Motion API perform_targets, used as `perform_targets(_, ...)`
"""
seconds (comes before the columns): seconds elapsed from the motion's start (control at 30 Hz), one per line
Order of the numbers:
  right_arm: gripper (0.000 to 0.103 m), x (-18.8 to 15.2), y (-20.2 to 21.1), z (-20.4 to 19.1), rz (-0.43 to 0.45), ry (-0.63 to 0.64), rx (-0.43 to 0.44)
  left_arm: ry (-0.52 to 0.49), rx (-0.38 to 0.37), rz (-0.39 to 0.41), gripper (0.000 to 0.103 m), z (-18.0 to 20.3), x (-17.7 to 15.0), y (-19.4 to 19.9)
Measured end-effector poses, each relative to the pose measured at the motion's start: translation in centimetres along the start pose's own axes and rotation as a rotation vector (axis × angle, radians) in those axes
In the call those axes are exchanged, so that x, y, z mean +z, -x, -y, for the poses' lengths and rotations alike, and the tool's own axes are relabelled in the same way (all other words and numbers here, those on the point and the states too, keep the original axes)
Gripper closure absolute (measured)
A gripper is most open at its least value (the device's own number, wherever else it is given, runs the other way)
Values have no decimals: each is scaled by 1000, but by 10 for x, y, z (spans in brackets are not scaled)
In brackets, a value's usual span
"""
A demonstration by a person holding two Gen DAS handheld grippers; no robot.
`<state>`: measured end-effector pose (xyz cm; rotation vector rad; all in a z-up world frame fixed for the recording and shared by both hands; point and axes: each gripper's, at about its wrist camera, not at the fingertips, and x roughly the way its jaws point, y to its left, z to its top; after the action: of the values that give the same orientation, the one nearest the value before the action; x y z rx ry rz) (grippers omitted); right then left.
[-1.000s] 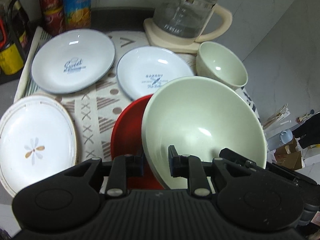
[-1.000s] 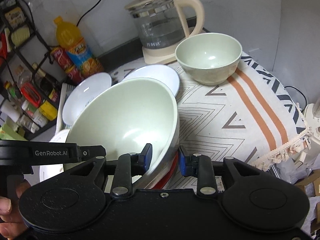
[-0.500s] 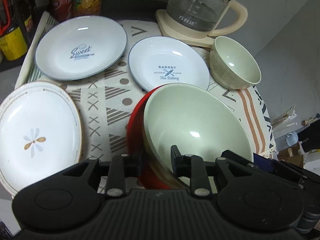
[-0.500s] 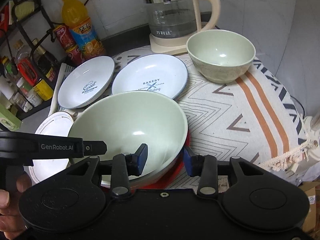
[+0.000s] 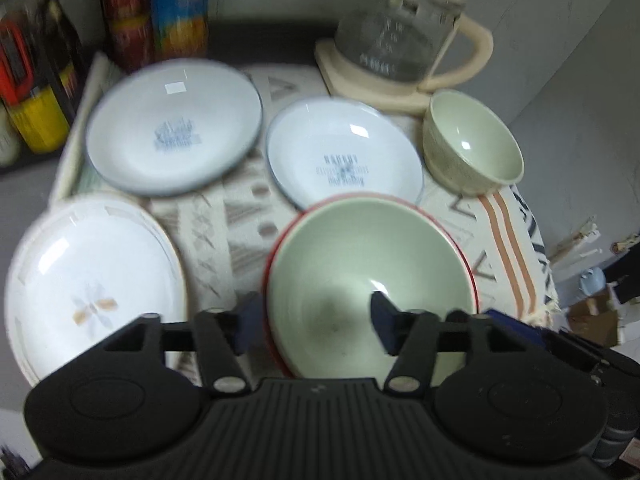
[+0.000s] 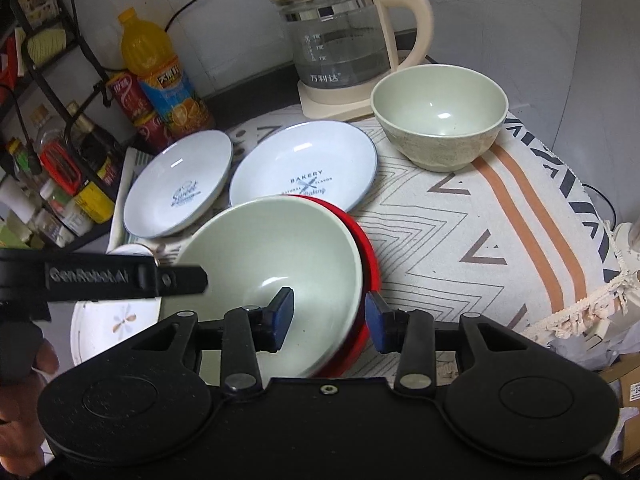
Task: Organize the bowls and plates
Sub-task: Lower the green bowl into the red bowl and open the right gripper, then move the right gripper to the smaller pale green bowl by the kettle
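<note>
A large pale green bowl sits nested in a red bowl on the patterned cloth. My left gripper straddles its near left rim; the jaws are opening and neither pad presses on it. My right gripper stands open over the right rim, one pad inside the green bowl and the other just outside the red one. A small green bowl stands at the far right. Two white printed plates lie behind, with a flower plate at the left.
A glass kettle on a cream base stands at the back. Drink bottles and cans and a black rack with jars crowd the back left. The cloth's fringed edge drops off at the right. A hand holds the left gripper.
The green bowl has come down from a tilt and now rests level inside the red bowl. The left jaws have spread wide off its rim; the right jaws have opened slightly.
</note>
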<state>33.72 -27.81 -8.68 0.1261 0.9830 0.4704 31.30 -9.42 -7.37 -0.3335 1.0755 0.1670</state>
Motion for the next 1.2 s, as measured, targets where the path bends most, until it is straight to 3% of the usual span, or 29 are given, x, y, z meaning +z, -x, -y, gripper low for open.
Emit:
perform_targets(0.1,57,3,4,2,23,-18,6,4,-4,12,39,-1,8,5)
perform_targets(0.23,36,8,10,9,60,-39,-18,-8,-3,33,35,3,14,9)
perform_targets(0.53,14,13,18,31,112,-86,-92,-22,-11,62,23,13,21,7)
perform_targets(0.77,10,15,20,51,133,-175,-112,-47,-28,56,22,25,29,-2)
perform_targets(1.2,9,31,13,78,136,-185,-129,-93,-62,36,22,52,51,-29)
